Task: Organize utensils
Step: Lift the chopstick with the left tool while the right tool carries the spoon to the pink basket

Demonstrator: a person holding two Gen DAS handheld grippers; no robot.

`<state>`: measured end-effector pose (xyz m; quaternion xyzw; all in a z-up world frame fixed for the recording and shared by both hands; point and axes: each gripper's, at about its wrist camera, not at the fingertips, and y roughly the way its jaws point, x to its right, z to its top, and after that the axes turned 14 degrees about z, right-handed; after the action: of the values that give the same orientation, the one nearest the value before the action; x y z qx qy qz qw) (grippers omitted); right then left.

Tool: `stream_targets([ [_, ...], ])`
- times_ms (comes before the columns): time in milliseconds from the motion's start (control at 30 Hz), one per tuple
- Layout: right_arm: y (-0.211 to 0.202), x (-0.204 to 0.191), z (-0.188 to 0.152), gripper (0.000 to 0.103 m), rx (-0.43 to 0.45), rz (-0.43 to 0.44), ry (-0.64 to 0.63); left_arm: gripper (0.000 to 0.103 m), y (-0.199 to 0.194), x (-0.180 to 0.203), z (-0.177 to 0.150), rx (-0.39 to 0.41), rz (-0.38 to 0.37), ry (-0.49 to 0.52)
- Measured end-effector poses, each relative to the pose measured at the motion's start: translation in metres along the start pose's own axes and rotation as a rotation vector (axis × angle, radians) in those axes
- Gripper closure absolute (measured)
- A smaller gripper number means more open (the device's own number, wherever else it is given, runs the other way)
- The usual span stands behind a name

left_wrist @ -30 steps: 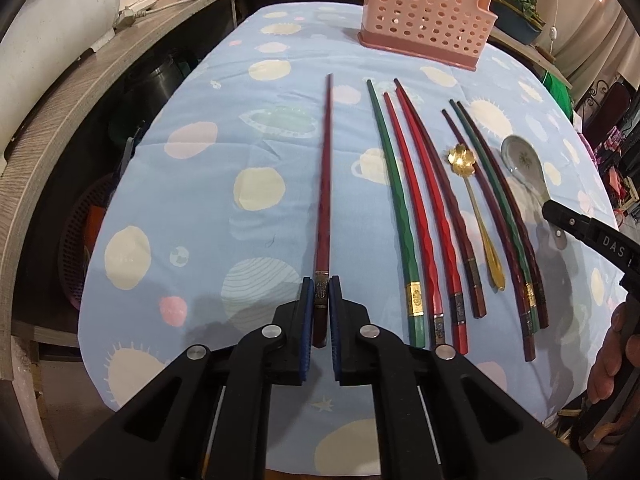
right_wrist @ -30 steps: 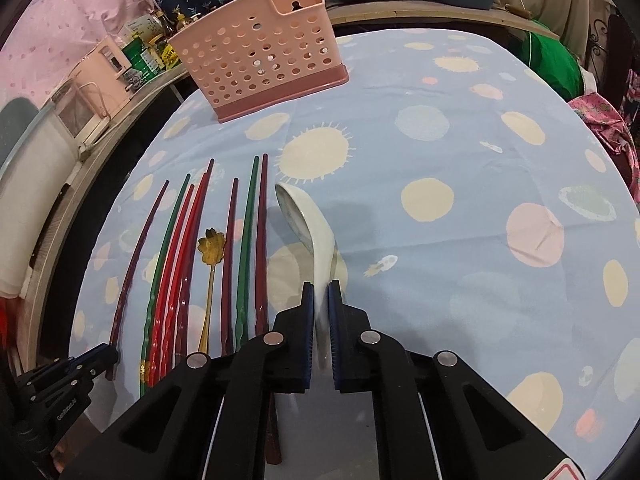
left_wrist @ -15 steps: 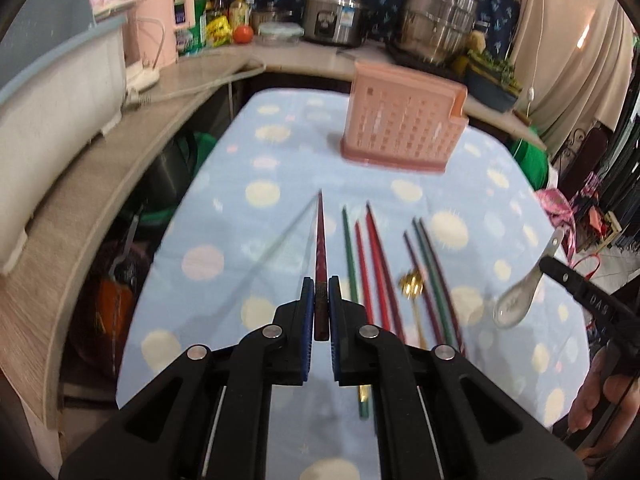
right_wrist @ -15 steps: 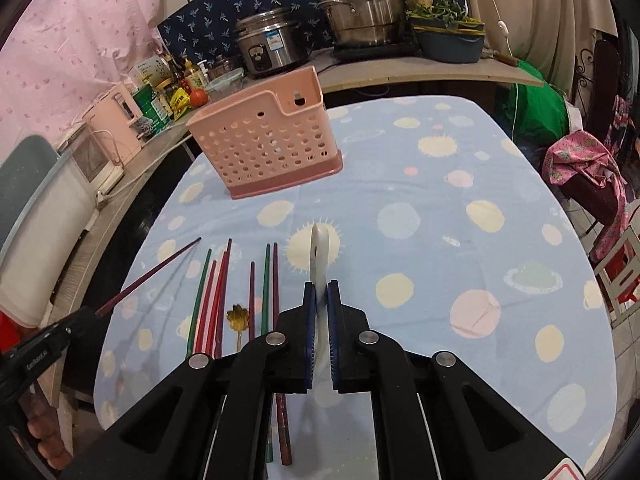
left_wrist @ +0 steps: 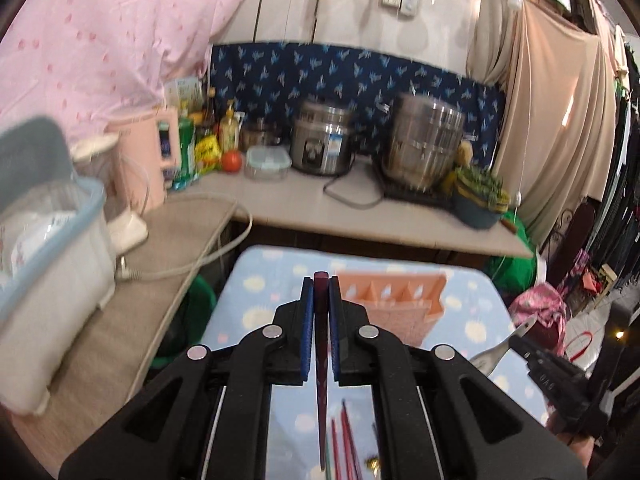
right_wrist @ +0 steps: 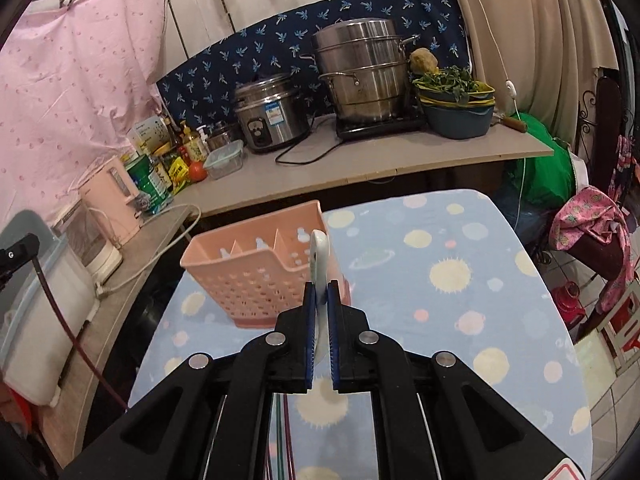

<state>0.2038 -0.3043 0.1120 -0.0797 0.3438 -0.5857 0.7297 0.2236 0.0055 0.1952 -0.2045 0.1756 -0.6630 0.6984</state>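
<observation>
Over the planet-print bench [right_wrist: 460, 264], I am holding both tongs aloft: left tongs [left_wrist: 320, 280] clamping a dark-red chopstick [left_wrist: 321, 364], right tongs [right_wrist: 320, 286] clamping a white ceramic spoon [right_wrist: 319, 256], near the pink utensil basket [right_wrist: 256, 280].

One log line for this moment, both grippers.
left gripper: shut on dark red chopstick | right gripper: shut on white spoon | pink caddy: empty, ahead | both lifted
</observation>
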Motion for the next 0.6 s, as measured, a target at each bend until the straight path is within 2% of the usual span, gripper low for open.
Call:
stream_targets([
  [200, 0.033, 0.001, 0.042, 0.097, 0.052, -0.01, -0.021, 0.096, 0.003, 0.017, 0.061, 0.119, -0.022, -0.046],
  [367, 0.063, 0.004, 0.059, 0.097, 0.048, -0.011, -0.026, 0.096, 0.014, 0.032, 0.091, 0.198, -0.031, -0.079],
  [500, 0.089, 0.007, 0.061, 0.097, 0.023, -0.022, -0.039, 0.096, 0.04, 0.04, 0.095, 0.183, -0.03, -0.085],
  [600, 0.105, 0.012, 0.059, 0.097, 0.0, -0.029, -0.033, 0.096, 0.061, 0.044, 0.086, 0.146, -0.026, -0.077],
])
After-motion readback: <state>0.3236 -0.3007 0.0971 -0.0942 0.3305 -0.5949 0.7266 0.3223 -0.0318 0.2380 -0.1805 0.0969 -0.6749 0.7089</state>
